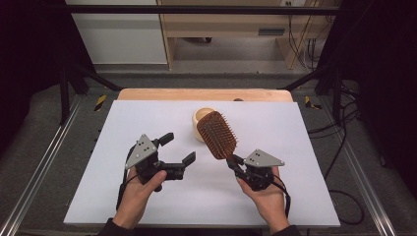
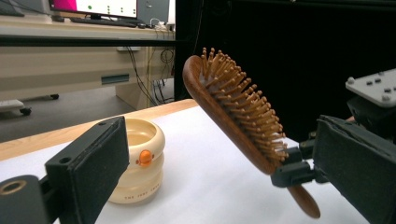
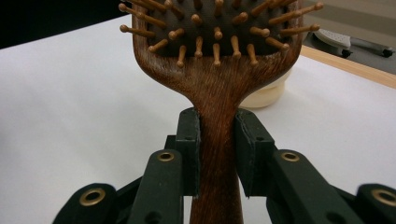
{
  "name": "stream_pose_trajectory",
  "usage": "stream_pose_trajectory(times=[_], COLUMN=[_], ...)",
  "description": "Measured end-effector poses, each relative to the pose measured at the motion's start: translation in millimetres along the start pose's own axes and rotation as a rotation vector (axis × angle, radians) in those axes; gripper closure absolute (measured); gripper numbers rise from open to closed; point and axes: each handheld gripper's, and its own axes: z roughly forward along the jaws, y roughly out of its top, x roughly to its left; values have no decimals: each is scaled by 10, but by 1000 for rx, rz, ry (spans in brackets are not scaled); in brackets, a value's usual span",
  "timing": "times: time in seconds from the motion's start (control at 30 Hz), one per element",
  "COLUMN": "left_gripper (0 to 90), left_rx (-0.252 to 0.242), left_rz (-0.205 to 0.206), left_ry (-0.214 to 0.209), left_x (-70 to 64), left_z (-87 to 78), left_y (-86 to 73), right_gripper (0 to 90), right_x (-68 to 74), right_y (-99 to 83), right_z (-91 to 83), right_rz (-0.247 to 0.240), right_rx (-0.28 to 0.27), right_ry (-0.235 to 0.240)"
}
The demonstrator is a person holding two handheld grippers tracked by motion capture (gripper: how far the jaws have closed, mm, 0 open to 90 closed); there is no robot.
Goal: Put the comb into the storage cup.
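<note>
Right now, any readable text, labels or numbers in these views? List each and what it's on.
Cream container: a line of small print low on its side, too blurred to read with any confidence.
Monitor in the background of the left gripper view: dots and marks on screen, no legible text.
Hairbrush, right gripper, left gripper: no markings visible.

We hold two matte black two-jaw grippers, the left gripper (image 1: 176, 148) and the right gripper (image 1: 233, 161), each topped by a grey three-cornered plate dotted with small dark screws. Brass-ringed holes mark the jaw linkages. A black cable trails from each. Our dark sleeves (image 1: 114, 228) end at the wrists.
</note>
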Motion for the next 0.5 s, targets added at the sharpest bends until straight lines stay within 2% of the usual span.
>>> stream_pose_trajectory(times=[0.17, 0.33, 0.43, 0.5], left_gripper=[40, 39, 38, 38], left_rx=[-4, -6, 1, 10], left_rz=[-35, -44, -26, 5], left_ry=[7, -4, -3, 12], left_x=[23, 6, -22, -29], left_z=[42, 93, 114, 121], left_y=[37, 72, 68, 68], right_gripper=[728, 728, 728, 728], right_x=[26, 46, 61, 74], right_y=[21, 36, 34, 34], right_z=[9, 4, 9, 9], right_rz=[-3, -2, -5, -8], right_rx=[-14, -36, -39, -40], right_ry=[2, 15, 20, 21])
